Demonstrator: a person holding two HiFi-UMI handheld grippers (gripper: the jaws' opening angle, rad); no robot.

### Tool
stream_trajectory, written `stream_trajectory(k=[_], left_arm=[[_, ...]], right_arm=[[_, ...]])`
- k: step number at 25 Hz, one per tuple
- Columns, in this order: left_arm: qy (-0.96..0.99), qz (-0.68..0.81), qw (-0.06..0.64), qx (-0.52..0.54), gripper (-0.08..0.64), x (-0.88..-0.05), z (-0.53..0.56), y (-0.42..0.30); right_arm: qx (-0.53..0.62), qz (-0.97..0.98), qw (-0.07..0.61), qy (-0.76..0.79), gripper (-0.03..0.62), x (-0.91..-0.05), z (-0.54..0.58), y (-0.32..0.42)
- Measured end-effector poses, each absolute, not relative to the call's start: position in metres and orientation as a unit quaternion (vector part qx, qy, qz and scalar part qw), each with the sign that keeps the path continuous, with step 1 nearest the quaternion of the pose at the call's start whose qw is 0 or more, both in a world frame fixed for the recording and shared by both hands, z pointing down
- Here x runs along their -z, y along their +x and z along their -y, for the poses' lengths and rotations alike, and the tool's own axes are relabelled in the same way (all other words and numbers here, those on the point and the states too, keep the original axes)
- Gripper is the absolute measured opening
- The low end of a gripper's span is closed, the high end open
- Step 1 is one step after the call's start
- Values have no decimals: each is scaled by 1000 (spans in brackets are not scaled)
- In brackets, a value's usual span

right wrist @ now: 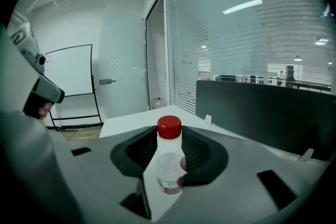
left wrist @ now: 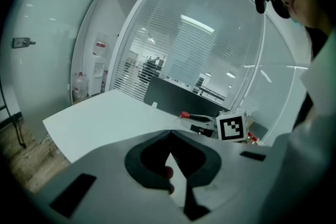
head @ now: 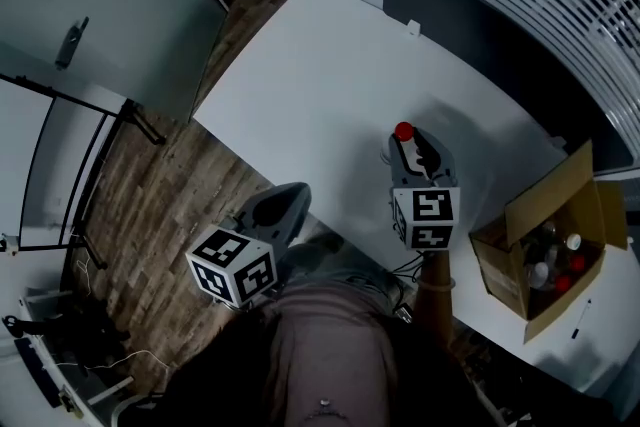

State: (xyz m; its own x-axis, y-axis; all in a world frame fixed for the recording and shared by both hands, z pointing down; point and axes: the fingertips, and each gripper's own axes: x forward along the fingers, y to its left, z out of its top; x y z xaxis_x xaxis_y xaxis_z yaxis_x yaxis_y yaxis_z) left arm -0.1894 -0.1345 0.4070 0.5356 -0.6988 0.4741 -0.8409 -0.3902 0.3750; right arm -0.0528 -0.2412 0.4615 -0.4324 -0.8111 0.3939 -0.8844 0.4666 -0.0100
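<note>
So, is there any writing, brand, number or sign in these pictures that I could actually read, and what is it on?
No text is legible anywhere.
Label on the red-capped bottle in the right claw: print too blurred to read.
Marker cubes: black-and-white square patterns, no words.
Boxed bottles in the cardboard box: too small to read.

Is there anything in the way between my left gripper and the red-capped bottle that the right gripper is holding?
Nothing visible does. The small clear plastic bottle with a red cap is clamped in the right gripper over the white table; between it and the left gripper only bare tabletop shows.
</note>
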Motion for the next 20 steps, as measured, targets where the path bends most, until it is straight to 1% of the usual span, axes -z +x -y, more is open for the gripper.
stream_trajectory(k=[20], left_arm=[[846, 433, 288, -118, 8, -402, 137, -182]], right_arm=[[-127, 834, 169, 510, 158, -459, 234, -51]])
